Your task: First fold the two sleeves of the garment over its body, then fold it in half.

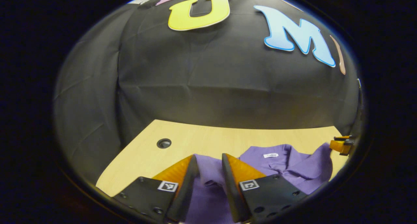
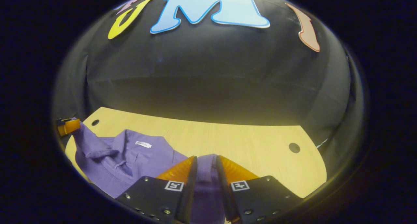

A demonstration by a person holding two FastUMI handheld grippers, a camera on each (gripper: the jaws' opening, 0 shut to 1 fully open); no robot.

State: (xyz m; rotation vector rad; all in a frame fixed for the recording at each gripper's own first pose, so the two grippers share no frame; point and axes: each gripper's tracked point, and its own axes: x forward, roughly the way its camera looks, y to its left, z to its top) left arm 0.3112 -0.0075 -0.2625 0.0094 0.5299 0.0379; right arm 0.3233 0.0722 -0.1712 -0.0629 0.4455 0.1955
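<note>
Your left gripper (image 1: 210,167) clenched on purple fabric of shirt (image 1: 286,165), both fingers pressing cloth between them. Your right gripper (image 2: 207,168) likewise gripping a strip of shirt fabric, fingers close on it. Shirt lies on wooden table (image 1: 208,139), collar and white neck label (image 1: 270,155) toward wall side of table. Right sleeve (image 2: 86,141) lifted off table. Round hole (image 2: 294,148) in table well apart from shirt.
</note>
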